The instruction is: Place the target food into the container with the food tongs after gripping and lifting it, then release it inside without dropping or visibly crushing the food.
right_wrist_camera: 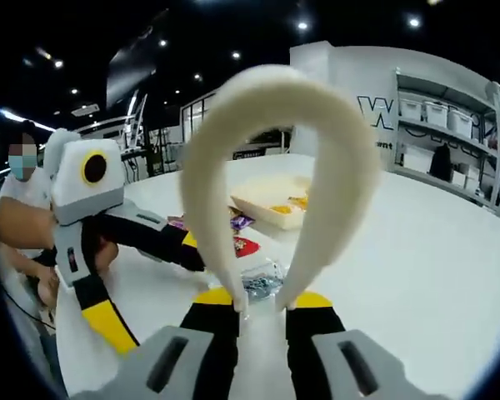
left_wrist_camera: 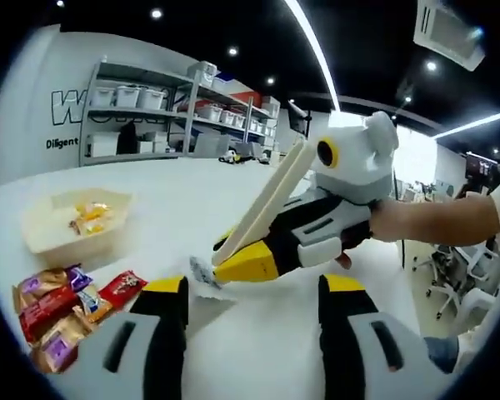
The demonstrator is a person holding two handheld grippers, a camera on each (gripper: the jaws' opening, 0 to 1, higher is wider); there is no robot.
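Right gripper (right_wrist_camera: 262,304) clamps cream plastic tongs (right_wrist_camera: 275,167) above a silver-wrapped candy (right_wrist_camera: 262,279); left gripper (left_wrist_camera: 254,296) is spread wide.

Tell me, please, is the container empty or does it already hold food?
Not empty: the container already holds a few yellow-orange wrapped pieces, with room left.

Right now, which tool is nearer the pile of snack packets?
Left. The left tool hangs open just beside the snack packets, nothing in it. The right tool, gripping the cream tongs, sits farther off, over bare table past the left tool.
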